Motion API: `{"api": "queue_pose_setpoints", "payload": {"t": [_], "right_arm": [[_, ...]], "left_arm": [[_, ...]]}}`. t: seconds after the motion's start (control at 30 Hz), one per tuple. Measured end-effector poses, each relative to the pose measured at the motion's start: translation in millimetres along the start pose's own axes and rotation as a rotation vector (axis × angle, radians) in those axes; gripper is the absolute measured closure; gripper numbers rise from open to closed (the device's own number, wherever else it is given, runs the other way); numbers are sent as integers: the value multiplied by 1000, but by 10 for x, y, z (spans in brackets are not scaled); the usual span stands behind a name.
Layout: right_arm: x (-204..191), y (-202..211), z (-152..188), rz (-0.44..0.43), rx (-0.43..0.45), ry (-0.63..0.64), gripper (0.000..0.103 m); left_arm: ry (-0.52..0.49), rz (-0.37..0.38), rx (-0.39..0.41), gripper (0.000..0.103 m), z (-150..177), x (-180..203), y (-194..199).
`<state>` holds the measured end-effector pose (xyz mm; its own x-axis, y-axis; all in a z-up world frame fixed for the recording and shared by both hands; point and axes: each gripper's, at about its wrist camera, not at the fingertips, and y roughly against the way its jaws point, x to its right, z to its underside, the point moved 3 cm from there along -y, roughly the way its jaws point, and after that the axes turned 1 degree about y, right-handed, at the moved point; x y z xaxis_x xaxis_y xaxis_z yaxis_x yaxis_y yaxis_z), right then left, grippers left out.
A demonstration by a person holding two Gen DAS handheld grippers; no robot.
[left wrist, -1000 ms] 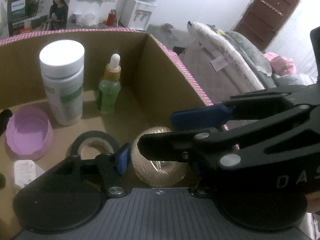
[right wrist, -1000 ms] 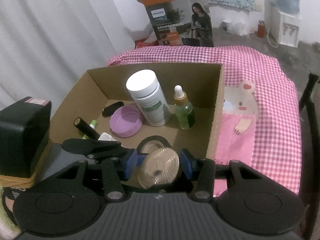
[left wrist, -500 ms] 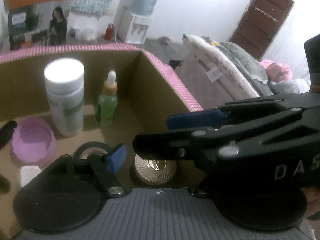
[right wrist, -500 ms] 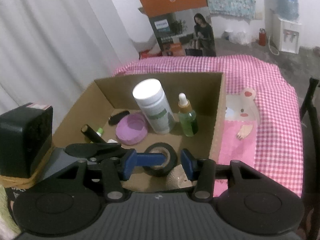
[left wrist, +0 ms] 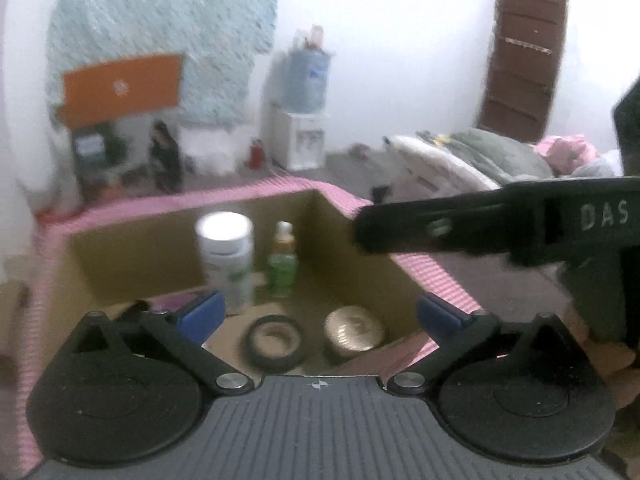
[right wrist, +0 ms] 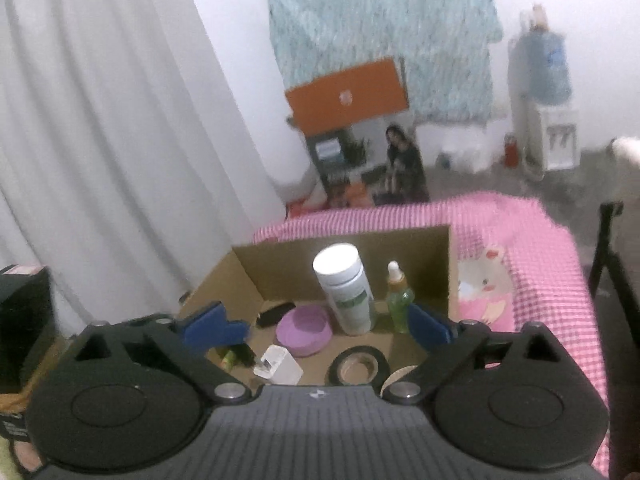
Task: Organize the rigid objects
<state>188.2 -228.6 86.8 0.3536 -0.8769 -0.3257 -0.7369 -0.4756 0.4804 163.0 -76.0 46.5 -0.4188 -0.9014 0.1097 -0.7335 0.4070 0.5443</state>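
As its jaws have just been opening wide on nothing, the left gripper tilts down above the twine ball in the cardboard box. The right gripper, likewise spread and empty, slopes toward the tape roll.

I've let go of the twine ball; it now lies in the box beside the tape, both grippers just opened wide and pulled back.
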Motion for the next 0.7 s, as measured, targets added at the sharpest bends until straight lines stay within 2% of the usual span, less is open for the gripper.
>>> {"api": "queue_pose_setpoints", "payload": {"t": [0.13, 0.23, 0.33, 0.5, 0.57, 0.7], "right_arm": [[-113, 261, 150, 36, 71, -9, 0], [-181, 406, 269, 76, 101, -9, 0], [-270, 516, 371, 167, 129, 39, 0], [-424, 590, 514, 295, 122, 92, 0], [-473, 608, 537, 342, 130, 123, 0], [-628, 614, 505, 455, 170, 217, 0]], "left_arm": [[41, -86, 5, 0, 132, -88, 302], [59, -206, 17, 0, 258, -168, 452], [64, -312, 42, 0, 352, -228, 565], [54, -409, 2, 0, 422, -257, 588], [6, -444, -4, 0, 422, -221, 574], [-53, -428, -8, 0, 349, -166, 576]]}}
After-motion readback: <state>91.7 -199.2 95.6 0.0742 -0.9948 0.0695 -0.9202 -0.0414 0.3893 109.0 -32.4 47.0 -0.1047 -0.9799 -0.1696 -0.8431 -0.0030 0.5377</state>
